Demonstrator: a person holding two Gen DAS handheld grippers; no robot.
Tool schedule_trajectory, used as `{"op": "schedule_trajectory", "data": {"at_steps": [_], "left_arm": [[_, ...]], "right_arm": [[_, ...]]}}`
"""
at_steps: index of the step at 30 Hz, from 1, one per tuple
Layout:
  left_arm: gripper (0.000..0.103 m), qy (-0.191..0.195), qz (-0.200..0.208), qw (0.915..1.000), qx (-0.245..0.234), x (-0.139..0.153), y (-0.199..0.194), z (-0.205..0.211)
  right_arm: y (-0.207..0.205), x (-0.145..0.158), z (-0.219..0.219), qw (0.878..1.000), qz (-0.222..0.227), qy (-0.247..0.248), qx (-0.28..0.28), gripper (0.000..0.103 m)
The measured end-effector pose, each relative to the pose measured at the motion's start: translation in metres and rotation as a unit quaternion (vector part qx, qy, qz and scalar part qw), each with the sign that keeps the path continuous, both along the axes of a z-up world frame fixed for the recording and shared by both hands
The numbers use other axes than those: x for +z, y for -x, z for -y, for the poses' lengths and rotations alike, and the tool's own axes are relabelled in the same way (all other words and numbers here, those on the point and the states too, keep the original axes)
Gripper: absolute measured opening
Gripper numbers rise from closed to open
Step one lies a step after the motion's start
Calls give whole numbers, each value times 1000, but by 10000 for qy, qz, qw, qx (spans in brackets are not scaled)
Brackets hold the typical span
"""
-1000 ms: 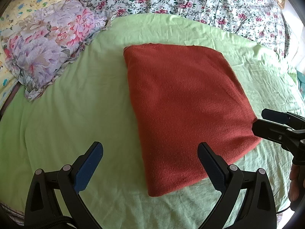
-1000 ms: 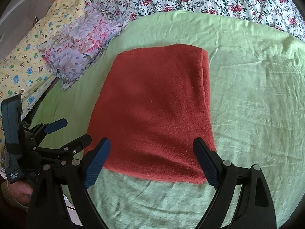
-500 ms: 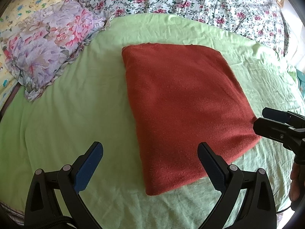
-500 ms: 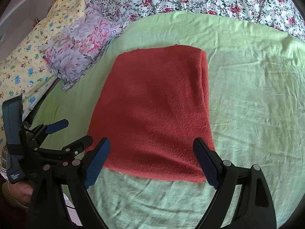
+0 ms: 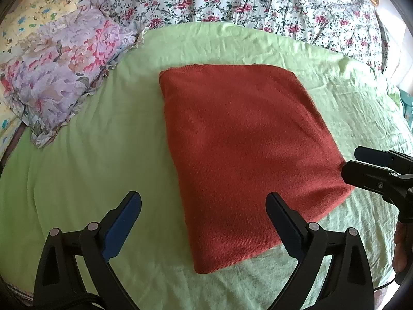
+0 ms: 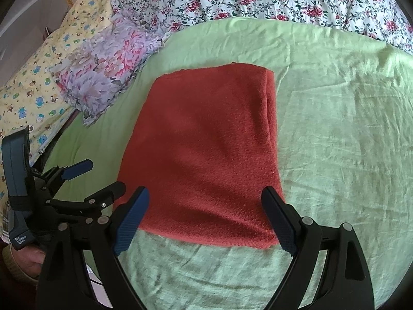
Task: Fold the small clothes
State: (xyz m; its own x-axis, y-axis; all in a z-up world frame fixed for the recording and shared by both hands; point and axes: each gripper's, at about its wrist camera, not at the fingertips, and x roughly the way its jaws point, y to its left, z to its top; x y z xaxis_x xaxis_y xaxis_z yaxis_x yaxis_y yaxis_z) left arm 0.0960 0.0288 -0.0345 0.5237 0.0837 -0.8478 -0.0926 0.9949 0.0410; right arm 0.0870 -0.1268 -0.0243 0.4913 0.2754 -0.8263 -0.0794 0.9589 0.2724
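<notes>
A rust-red knitted garment (image 5: pixel 240 155) lies folded into a flat rectangle on the green sheet (image 5: pixel 90 168); it also shows in the right wrist view (image 6: pixel 204 149). My left gripper (image 5: pixel 204 201) is open and empty, held above the garment's near left corner. My right gripper (image 6: pixel 205 199) is open and empty, held above the garment's near edge. The right gripper also shows at the right edge of the left wrist view (image 5: pixel 348 164), beside the garment's right corner. The left gripper shows at the left in the right wrist view (image 6: pixel 105 178).
A lilac floral pillow (image 5: pixel 59 77) lies at the far left. A yellow printed pillow (image 6: pixel 38 87) lies behind it. A rose-patterned white quilt (image 5: pixel 245 0) runs along the back. Green sheet (image 6: pixel 335 129) spreads right of the garment.
Both grippers have drawn back slightly from the garment, which now sits a little farther up in the views. The garment itself has not moved.
</notes>
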Motion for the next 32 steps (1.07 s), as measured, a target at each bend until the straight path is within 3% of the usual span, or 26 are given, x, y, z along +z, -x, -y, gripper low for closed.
{"op": "schedule_trajectory", "data": {"at_steps": [16, 25, 32], "left_arm": [[97, 91, -5, 9999, 52, 0, -3, -6], [97, 326, -6, 9993, 163, 3, -2, -18], [97, 243, 143, 9995, 147, 6, 6, -21]], "right_arm": [[-3, -2, 3, 10000, -34, -1, 15, 89], [-11, -3, 1, 9999, -56, 71, 64, 89], [-18, -7, -4, 9999, -117, 93, 57, 89]]}}
